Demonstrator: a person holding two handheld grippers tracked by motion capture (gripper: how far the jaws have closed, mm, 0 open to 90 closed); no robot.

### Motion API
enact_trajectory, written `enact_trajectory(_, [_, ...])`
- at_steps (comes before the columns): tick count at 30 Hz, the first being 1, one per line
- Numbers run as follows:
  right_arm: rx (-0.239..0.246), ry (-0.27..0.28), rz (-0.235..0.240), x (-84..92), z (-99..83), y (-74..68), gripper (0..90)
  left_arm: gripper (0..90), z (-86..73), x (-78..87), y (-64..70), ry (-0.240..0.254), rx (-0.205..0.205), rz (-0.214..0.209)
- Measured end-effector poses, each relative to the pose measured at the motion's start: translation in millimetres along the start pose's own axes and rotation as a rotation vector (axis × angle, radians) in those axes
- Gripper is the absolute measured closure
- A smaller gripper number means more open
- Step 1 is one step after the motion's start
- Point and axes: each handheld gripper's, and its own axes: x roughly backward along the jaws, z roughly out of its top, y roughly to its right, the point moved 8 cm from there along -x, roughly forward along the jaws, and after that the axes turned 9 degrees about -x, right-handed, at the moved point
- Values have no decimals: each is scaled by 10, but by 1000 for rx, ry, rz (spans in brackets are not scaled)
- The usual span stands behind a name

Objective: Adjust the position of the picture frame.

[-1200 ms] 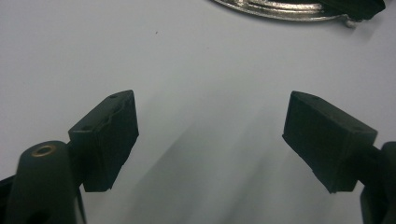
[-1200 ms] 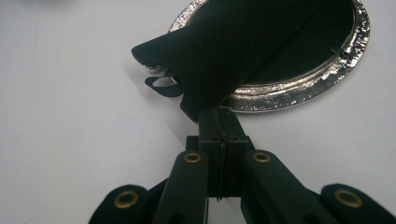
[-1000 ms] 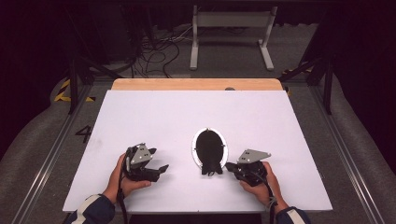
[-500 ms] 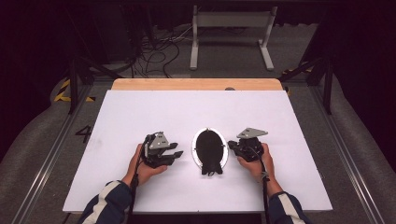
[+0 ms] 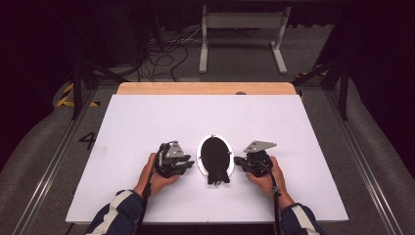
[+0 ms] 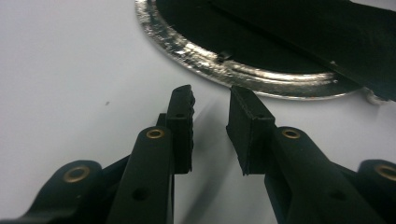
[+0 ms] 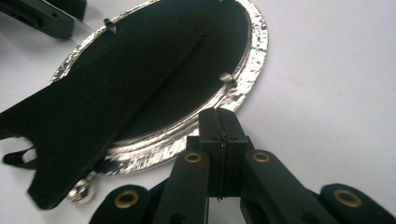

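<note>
1. Object in hand: an oval picture frame lying face down on the white table, near the person's edge and about midway across. Silver rim up, black back panel, black easel stand laid along the back.
2. Long axis of the frame runs away from the person, towards the far edge of the table. The foot of the stand overhangs the rim at the near end.
3. Left gripper: just beside the frame's left rim, jaws pointing right at it. In the left gripper view the jaws have just been closing and now stand a narrow gap apart, with bare table between them. The rim lies just ahead of the tips; not touching as far as I can tell.
4. Right gripper: just beside the right rim, pointing left. In the right gripper view the pads are pressed flat together, gripping nothing, the tips right at the rim's outer edge; contact cannot be settled.
5. Key relation: the frame sits between the two grippers, which face each other across its short axis, about equally near.
6. Judgement: the next move likely works on the rim from the sides; the closed right tip suits nudging or prying.
</note>
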Motion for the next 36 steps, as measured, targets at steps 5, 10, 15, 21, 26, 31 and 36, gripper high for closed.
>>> enact_trajectory(5, [28, -17, 47, 27, -65, -171, 900, 720, -14, 9, 35, 9, 17, -10])
enact_trajectory(10, [62, -36, 98, 81, -166, -357, 900, 732, 1, 10, 124, 8, -16, -33])
enact_trajectory(15, [102, -30, 105, 99, -224, -510, 900, 741, 20, 5, 192, 17, -27, -58])
enact_trajectory(21, [99, -33, 116, 114, -246, -536, 900, 769, 26, 15, 257, 16, -40, -81])
enact_trajectory(26, [107, -34, 128, 147, -289, -596, 900, 743, 26, 32, 305, 6, -67, -89])
enact_trajectory(31, [116, -40, 139, 160, -308, -648, 900, 764, 17, 47, 377, 21, -71, -138])
enact_trajectory(36, [124, -48, 149, 152, -308, -666, 900, 772, 17, 49, 412, 29, -93, -164])
